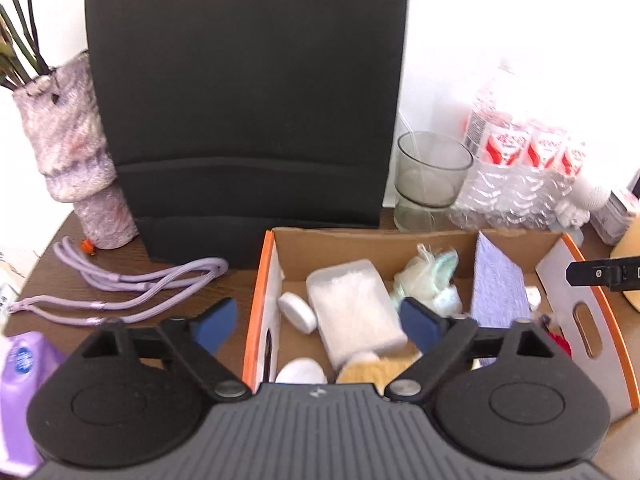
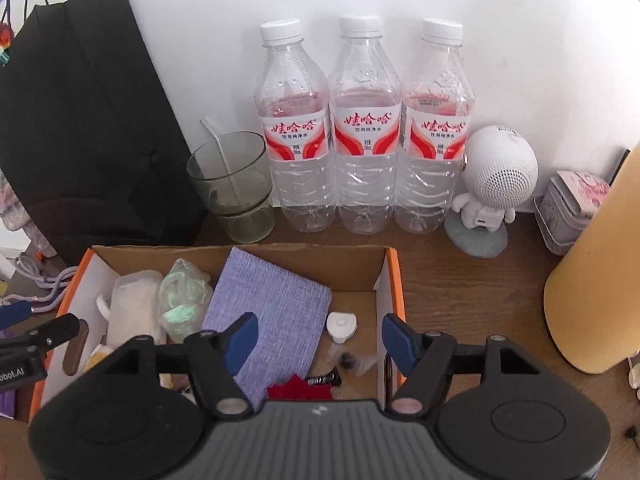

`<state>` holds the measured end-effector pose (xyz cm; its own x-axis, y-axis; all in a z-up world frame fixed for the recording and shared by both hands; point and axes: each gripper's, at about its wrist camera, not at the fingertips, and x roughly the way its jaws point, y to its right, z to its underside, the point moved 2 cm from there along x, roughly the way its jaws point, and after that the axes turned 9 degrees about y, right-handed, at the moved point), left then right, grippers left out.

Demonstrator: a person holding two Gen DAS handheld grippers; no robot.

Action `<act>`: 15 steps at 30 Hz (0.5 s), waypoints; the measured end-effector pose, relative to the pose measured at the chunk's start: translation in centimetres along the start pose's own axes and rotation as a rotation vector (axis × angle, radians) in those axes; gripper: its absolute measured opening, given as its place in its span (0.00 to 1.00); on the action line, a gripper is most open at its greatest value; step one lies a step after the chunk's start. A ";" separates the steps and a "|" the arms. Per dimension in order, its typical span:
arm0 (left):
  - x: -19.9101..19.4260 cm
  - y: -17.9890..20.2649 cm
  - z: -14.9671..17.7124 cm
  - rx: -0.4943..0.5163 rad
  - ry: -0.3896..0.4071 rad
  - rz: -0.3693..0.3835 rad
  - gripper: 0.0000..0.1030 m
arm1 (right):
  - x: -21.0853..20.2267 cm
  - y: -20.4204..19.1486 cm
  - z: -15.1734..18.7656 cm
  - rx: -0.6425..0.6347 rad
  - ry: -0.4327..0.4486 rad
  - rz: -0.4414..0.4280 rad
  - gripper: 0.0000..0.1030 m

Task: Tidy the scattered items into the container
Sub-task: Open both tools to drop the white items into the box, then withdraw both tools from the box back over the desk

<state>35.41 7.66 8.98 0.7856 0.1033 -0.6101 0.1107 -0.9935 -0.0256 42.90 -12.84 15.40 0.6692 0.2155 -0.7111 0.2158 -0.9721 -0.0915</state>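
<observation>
Both claws, left [image 1: 316, 326] and right [image 2: 320, 340], gape wide and empty over the box [image 2: 394, 280].

Lighting: we note bright, even daylight; white wall [image 1: 500, 20] overexposed. Left view: water bottles [image 1: 520, 152] washed out, blurred. Right view sharper. Fisheye bending, dark corners in both.

Dark wooden surface [image 2: 460, 280] bearing: cardboard box [image 2: 394, 276], three water bottles [image 2: 364, 140], glass tumbler [image 2: 232, 184], astronaut figurine [image 2: 492, 184], tin [image 2: 568, 208], black bag [image 1: 244, 112], vase [image 1: 76, 152], lilac cord [image 1: 132, 288].
</observation>
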 end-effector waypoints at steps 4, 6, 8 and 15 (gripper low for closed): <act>-1.7 0.3 0.4 0.016 -0.122 -0.058 1.00 | -2.4 -0.3 1.1 -0.008 -0.046 -0.004 0.78; -2.2 0.1 0.8 -0.006 -0.197 -0.058 1.00 | -3.4 -0.4 1.8 0.004 -0.099 -0.021 0.80; -3.5 -0.2 1.2 -0.032 -0.221 -0.062 1.00 | -4.7 -0.5 2.4 0.020 -0.127 -0.035 0.80; -9.9 0.0 1.2 -0.039 -0.136 -0.070 1.00 | -10.0 -1.5 4.3 -0.015 -0.092 -0.006 0.82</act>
<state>26.91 6.60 14.11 0.6856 0.1626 -0.7096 0.1886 -0.9811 -0.0426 32.82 -13.93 19.62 0.5995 0.2116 -0.7719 0.2310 -0.9691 -0.0863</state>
